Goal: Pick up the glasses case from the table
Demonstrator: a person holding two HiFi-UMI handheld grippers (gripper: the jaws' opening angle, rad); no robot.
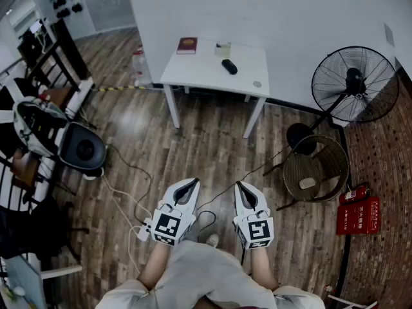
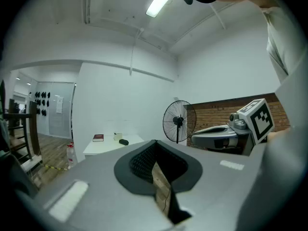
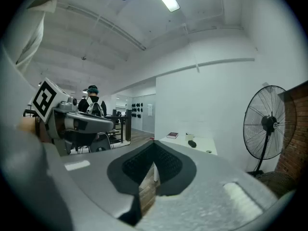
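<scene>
The glasses case (image 1: 229, 67) is a small black oval lying on the white table (image 1: 193, 69) far ahead, by the wall. It also shows as a dark lump on the distant table in the left gripper view (image 2: 123, 142) and the right gripper view (image 3: 192, 144). My left gripper (image 1: 192, 183) and right gripper (image 1: 240, 187) are held side by side over the wooden floor, well short of the table. Both point roughly level toward it, and both are shut with nothing between the jaws (image 2: 155, 142) (image 3: 154, 143).
A red book (image 1: 187, 45), a pale small box (image 1: 223, 49) and a small disc (image 1: 257, 84) share the table. A standing fan (image 1: 354, 84), a wicker chair (image 1: 315, 168) and a red box (image 1: 358, 215) are at the right. Cables (image 1: 122, 198) and a black round appliance (image 1: 84, 148) lie at the left.
</scene>
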